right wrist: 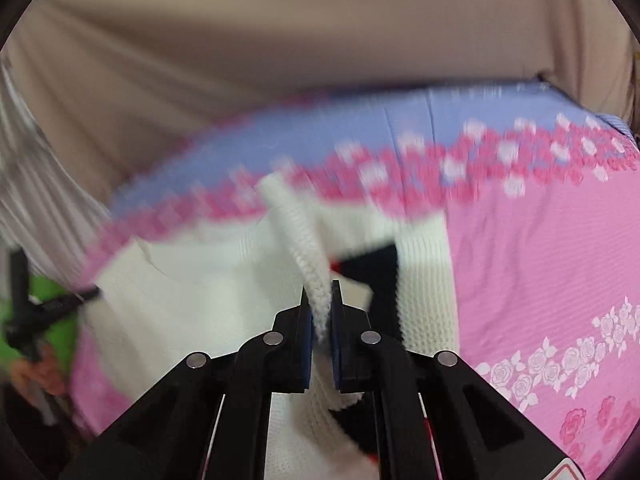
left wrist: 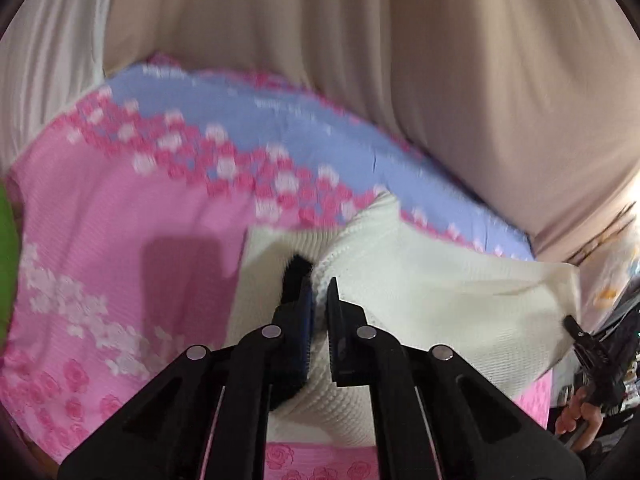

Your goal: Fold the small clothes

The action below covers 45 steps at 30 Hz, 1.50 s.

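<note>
While both claws pinch it, white knit garment [left wrist: 420,288] overlies pink bedsheet [left wrist: 120,208].

Knitted garment [left wrist: 420,292]: cream-white waffle knit, with a black patch and a trace of red showing near its edge in the right wrist view. Bed sheet [left wrist: 120,216]: pink ground with pale white and deeper pink rose prints, a band of pink-and-white flowers, then a lavender-blue field. Curtain [left wrist: 360,60]: plain beige. Both grippers: black, with blue pads [right wrist: 307,344]. Green item [left wrist: 6,248] at the left edge.
</note>
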Each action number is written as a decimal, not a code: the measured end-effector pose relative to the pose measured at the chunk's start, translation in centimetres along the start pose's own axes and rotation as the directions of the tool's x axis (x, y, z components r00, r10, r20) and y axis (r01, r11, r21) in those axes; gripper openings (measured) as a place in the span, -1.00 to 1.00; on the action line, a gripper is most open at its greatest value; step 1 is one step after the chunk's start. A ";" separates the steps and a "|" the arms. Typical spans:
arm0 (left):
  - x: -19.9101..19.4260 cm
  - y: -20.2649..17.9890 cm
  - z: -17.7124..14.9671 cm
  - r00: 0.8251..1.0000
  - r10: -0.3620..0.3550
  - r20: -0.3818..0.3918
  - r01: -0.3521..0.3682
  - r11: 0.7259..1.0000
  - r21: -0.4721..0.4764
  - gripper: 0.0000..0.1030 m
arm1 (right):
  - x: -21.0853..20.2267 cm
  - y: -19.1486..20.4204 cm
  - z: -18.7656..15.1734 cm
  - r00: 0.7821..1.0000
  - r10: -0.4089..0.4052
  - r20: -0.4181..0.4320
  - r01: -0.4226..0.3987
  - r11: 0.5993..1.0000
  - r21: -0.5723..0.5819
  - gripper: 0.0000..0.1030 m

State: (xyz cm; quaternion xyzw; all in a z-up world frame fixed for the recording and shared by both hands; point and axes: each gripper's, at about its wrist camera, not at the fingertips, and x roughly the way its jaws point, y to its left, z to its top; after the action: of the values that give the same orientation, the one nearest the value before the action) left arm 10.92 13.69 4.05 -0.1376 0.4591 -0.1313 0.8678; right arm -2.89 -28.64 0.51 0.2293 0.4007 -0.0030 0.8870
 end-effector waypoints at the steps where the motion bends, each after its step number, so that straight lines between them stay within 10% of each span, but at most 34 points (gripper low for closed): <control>1: 0.2 0.0 0.6 1.000 0.018 0.010 -0.018 1.000 0.006 -0.89 | -2.9 -0.1 0.8 0.996 0.052 0.078 -0.054 0.998 0.032 -0.87; 5: 7.7 0.8 2.0 0.992 0.042 -0.123 -0.046 0.999 -0.026 -0.88 | -4.2 -2.4 3.8 0.982 -0.001 0.191 -0.018 0.995 0.098 -0.88; 9: 15.4 1.1 -1.4 0.947 0.145 -0.286 -0.153 0.988 -0.004 -0.86 | 6.8 -7.0 3.5 0.987 -0.138 -0.087 0.152 0.973 0.173 -0.87; 12: 13.5 0.6 -2.1 0.969 0.113 -0.219 -0.119 0.993 -0.013 -0.80 | 10.4 -7.1 2.1 0.961 -0.184 -0.206 0.215 0.967 0.136 -0.82; 15: 10.9 0.2 -2.0 0.983 0.101 -0.155 -0.101 0.995 0.004 -0.26 | 6.7 -4.0 2.5 0.976 -0.207 -0.071 0.212 0.975 0.070 -0.61; 17: 10.6 0.0 -1.7 0.983 0.128 -0.128 -0.126 0.992 0.028 -0.03 | 4.4 -2.1 2.2 0.977 -0.213 -0.006 0.213 0.977 0.018 -0.09; 19: 11.5 -0.2 -1.5 0.979 0.149 -0.141 -0.143 0.988 0.050 -0.02 | 4.0 -1.3 1.9 0.975 -0.223 0.015 0.223 0.974 -0.031 0.03; 22: 13.9 0.2 -1.6 0.971 0.152 -0.183 -0.150 0.988 0.026 -0.03 | 6.9 -1.1 1.0 0.964 -0.262 -0.054 0.256 0.962 -0.098 0.03; 23: 14.5 0.4 -1.6 0.968 0.155 -0.197 -0.156 0.988 0.008 -0.20 | 8.4 -1.8 0.7 0.957 -0.277 -0.089 0.268 0.958 -0.099 0.03; 24: 14.8 0.6 -1.6 0.967 0.149 -0.205 -0.154 0.988 -0.008 -0.84 | 9.8 -2.7 0.6 0.948 -0.294 -0.123 0.284 0.955 -0.089 0.03; 25: 14.6 0.7 -1.4 0.967 0.145 -0.211 -0.152 0.988 -0.020 -0.87 | 10.3 -3.4 0.3 0.944 -0.300 -0.141 0.292 0.954 -0.074 -0.05; 27: 13.0 1.1 -0.4 0.978 0.140 -0.157 -0.151 0.986 -0.066 -0.88 | 10.9 -4.7 -0.3 0.956 -0.235 -0.174 0.239 0.971 0.001 -0.85; 31: 12.2 3.1 0.9 0.969 0.197 -0.149 -0.213 0.972 -0.097 -0.88 | 7.2 -5.6 2.5 0.991 -0.123 -0.060 0.130 0.984 0.122 -0.87; 37: 14.2 3.9 0.0 0.951 0.230 -0.207 -0.256 0.960 -0.110 -0.79 | 11.7 -11.5 1.1 0.961 -0.139 -0.237 0.198 0.948 0.249 -0.81; 45: 8.2 -0.1 -1.1 0.985 0.147 -0.086 -0.152 0.986 -0.062 0.01 | 3.7 -8.0 2.0 0.988 -0.143 -0.049 0.151 0.964 0.219 -0.39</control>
State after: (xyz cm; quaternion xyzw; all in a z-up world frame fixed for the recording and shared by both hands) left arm 14.49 10.58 -2.79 -0.1267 0.5074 -0.0556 0.8505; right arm -0.47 -35.91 -4.23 0.2965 0.4283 -0.1098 0.8465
